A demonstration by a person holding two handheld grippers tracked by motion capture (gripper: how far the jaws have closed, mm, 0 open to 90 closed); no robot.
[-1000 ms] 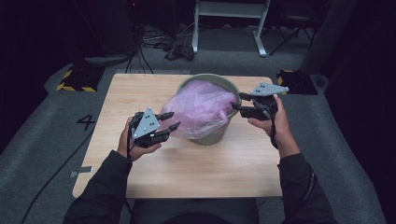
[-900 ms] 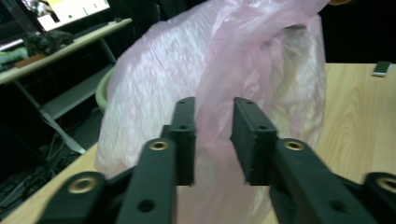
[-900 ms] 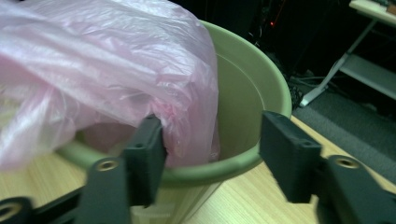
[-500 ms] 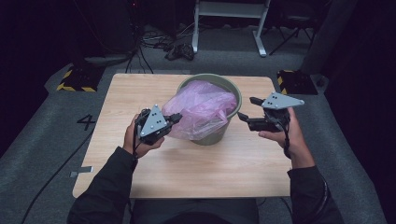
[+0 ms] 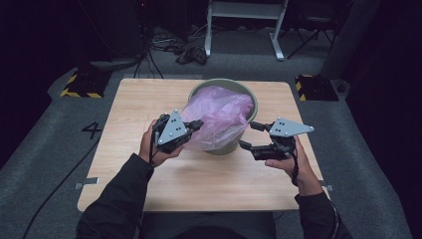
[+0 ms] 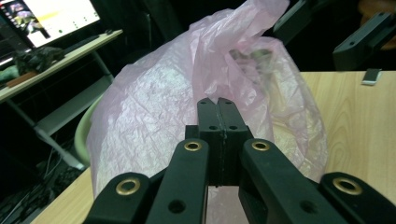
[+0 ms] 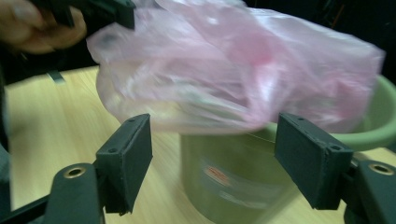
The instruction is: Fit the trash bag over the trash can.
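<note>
A green bin point(image 5: 249, 97) stands in the middle of the wooden table point(image 5: 144, 104), with a pink plastic bag point(image 5: 219, 117) bulging out of it and hanging over its near rim. My left gripper point(image 5: 198, 124) is at the bag's left side, shut on the film; its jaws point(image 6: 217, 107) meet with the bag point(image 6: 154, 116) spread behind them. My right gripper point(image 5: 247, 134) is beside the bin's near right wall. Its jaws have just been opening and now stand wide, pads point(image 7: 128, 158) apart, with nothing between them. The bin point(image 7: 224, 177) and bag point(image 7: 243, 70) are just ahead of them.
A desk with a lit monitor point(image 6: 46, 18) stands off to one side. Behind the table are a white metal frame point(image 5: 244, 20) and loose cables on the floor. Yellow-black striped blocks point(image 5: 79, 84) point(image 5: 313, 87) lie by the far corners. Bare tabletop runs along the near edge.
The right gripper has left the bag's upper right side, dropped towards the near side of the bin and opened wider. The left gripper's jaws have shut at the bag's left edge.
</note>
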